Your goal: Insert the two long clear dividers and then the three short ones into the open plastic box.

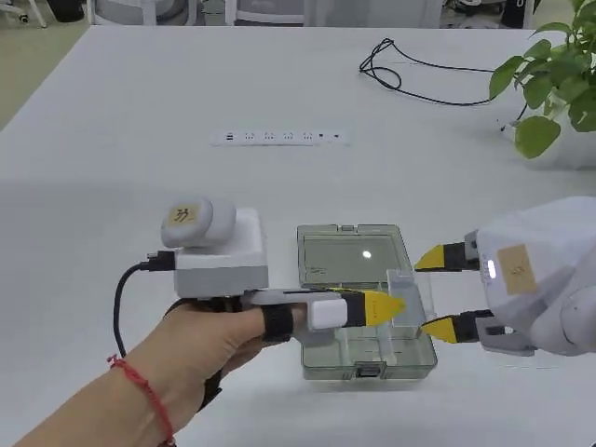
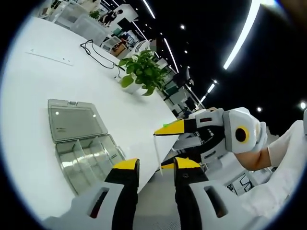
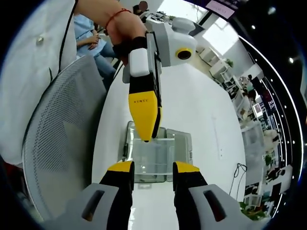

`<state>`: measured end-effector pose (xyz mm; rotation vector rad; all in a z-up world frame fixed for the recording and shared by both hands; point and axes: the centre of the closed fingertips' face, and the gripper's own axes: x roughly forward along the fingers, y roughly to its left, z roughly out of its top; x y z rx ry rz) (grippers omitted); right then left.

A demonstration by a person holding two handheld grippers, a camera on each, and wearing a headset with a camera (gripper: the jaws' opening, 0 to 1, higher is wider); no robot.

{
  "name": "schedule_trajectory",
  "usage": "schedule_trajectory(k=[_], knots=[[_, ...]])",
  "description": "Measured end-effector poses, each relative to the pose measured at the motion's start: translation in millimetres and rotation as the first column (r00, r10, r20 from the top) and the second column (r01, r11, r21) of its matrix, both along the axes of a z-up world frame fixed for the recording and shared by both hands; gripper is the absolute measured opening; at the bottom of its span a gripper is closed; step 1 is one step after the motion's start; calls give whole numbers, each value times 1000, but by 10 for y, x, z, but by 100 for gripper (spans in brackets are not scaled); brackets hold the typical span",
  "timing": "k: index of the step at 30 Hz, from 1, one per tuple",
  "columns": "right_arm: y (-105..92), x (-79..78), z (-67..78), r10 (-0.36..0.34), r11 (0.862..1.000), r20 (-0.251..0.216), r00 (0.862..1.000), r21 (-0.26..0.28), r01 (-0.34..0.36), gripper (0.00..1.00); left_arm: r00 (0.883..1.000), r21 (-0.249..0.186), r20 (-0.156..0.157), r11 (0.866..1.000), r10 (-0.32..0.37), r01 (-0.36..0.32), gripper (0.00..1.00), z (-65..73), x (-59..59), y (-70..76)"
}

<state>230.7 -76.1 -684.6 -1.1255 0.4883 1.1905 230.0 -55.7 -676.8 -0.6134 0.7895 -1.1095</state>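
One hand (image 1: 200,340) holds the left tongs (image 1: 391,307), their jaws parted with a gap. Their tip sits at the top edge of the one short clear divider (image 3: 153,155); whether it touches is unclear. One open plastic box (image 1: 345,256) lies on the bench (image 1: 140,186) with its lid laid back. Partitions stand in its tray, but I cannot count them. The right tongs (image 1: 424,293) pinch the divider by its two ends, over the tray's right end. Behind are one power strip (image 1: 279,137), one black cable (image 1: 410,79) and one plant (image 1: 549,84).
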Motion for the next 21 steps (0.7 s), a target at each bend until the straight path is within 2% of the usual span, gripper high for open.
schedule_trajectory(k=[8,14,21], knots=[[52,-15,42,31,999,37,999,-18,-30,33,1000,-7,-1,1000,-21,21,15,-10,-43,-64],[93,-39,61,39,999,38,999,-13,-38,33,1000,-9,5,1000,-19,19,6,-22,-42,-66],[104,-39,62,42,999,40,998,-16,-41,33,1000,-8,8,1000,-16,17,3,-34,-35,-56]])
